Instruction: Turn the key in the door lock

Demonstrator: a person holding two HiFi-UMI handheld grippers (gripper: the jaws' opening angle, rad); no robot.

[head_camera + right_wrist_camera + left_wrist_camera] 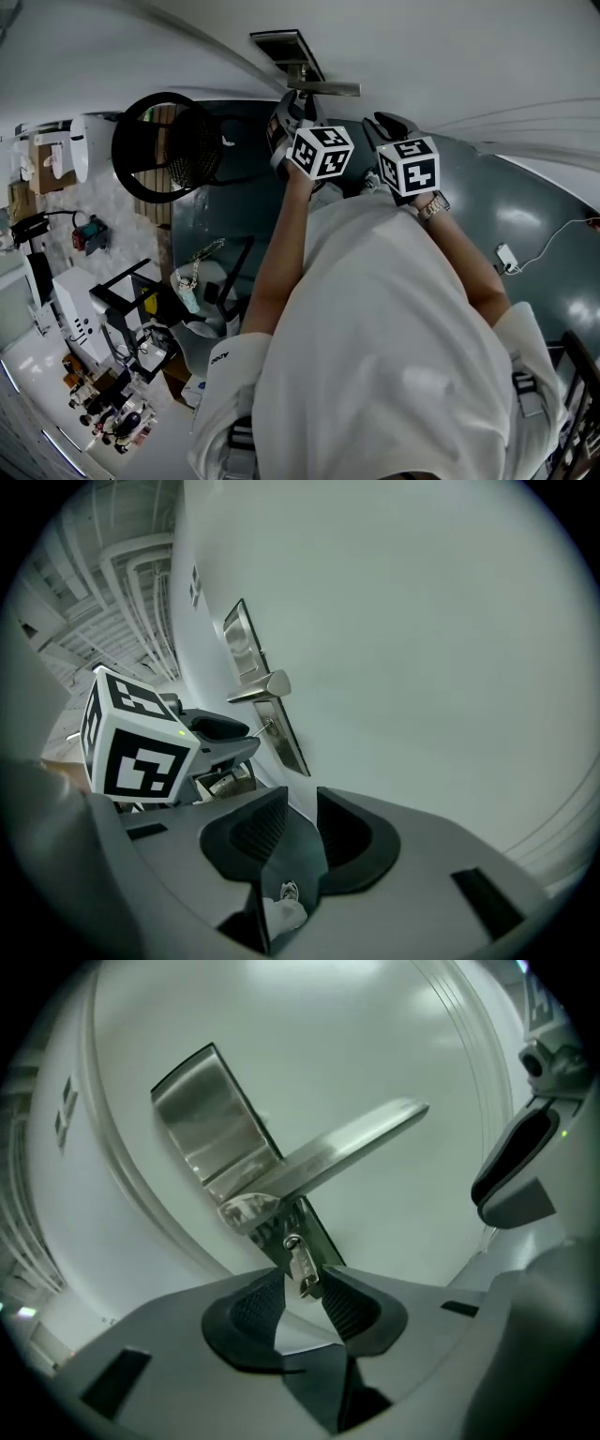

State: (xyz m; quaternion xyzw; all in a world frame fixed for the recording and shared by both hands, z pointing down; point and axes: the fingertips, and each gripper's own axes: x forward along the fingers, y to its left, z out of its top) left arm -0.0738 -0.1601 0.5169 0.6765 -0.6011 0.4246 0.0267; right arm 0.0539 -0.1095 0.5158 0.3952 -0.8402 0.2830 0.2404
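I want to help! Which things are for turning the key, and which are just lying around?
For the job: key, door lock plate, left gripper holding it.
Lying about: black mesh chair, white charger with cable, right gripper, empty.

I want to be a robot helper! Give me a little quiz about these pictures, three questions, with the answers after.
1. What is between the jaws of the left gripper? A) a coin B) the key C) a pencil
2. True or false: the right gripper is squeezing the door handle.
3. Fill in the gap: on the door, the key sits just ___ the door handle.

Key
1. B. The left gripper is closed on the key.
2. False. The right gripper's jaws stand apart with nothing between them, and they are away from the door handle.
3. below
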